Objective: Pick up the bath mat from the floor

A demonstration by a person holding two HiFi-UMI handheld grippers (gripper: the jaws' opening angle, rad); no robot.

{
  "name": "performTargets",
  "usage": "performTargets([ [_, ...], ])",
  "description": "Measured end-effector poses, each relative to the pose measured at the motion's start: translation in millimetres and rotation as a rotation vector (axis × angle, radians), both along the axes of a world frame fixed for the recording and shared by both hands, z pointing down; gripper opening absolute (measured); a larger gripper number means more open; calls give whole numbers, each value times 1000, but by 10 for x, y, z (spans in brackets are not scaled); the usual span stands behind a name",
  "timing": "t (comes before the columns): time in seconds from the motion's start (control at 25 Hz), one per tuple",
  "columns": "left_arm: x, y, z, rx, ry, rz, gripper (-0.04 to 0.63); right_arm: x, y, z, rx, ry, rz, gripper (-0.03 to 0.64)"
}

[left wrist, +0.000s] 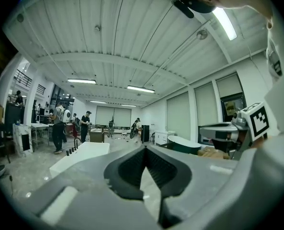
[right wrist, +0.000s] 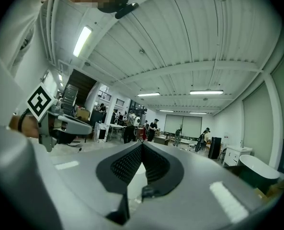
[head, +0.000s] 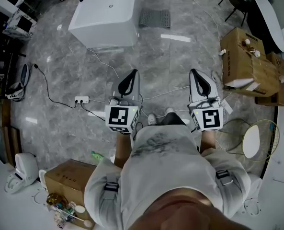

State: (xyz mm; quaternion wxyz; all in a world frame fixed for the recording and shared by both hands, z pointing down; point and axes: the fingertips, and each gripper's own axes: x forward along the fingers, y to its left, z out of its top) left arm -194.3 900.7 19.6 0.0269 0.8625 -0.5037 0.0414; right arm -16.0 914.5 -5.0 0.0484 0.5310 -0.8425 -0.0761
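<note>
One bath mat lies beyond two hand-held grippers (both closed).

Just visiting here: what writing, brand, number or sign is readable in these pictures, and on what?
No text is readable anywhere.
Left gripper, marker cube: black-and-white squares, no letters.
Right gripper, marker cube: likewise.
White tub: tiny dark mark, too small to read.
Shirt: grey print, blurred.

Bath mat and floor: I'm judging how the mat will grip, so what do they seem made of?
The bath mat looks like grey rubber or soft plastic with a matt finish and ribbed rows, though it is too small to be sure. The floor looks like polished grey marble-pattern tile or stone: the veining and bright light reflections suggest a glossy finish.
</note>
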Motion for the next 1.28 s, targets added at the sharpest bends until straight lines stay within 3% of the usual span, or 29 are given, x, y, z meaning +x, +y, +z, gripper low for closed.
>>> performTargets([
  [0.24, 54, -296, 58, -12, -3, 16, 3, 5, -300, 85, -21, 10, -16, 2],
  [0.64, 471, -1171, 34, -19, -44, 29, 3, 366, -1228, 168, -43, 18, -36, 2],
  [0.96, 858, -1789, -84, -12, -63, -3, 3, 776, -1906, 63, -41, 24, -78, 2],
  [1.28, 928, -2196, -53, -13, -81, -25, 3, 823, -2315, 85, -44, 18, -117, 2],
])
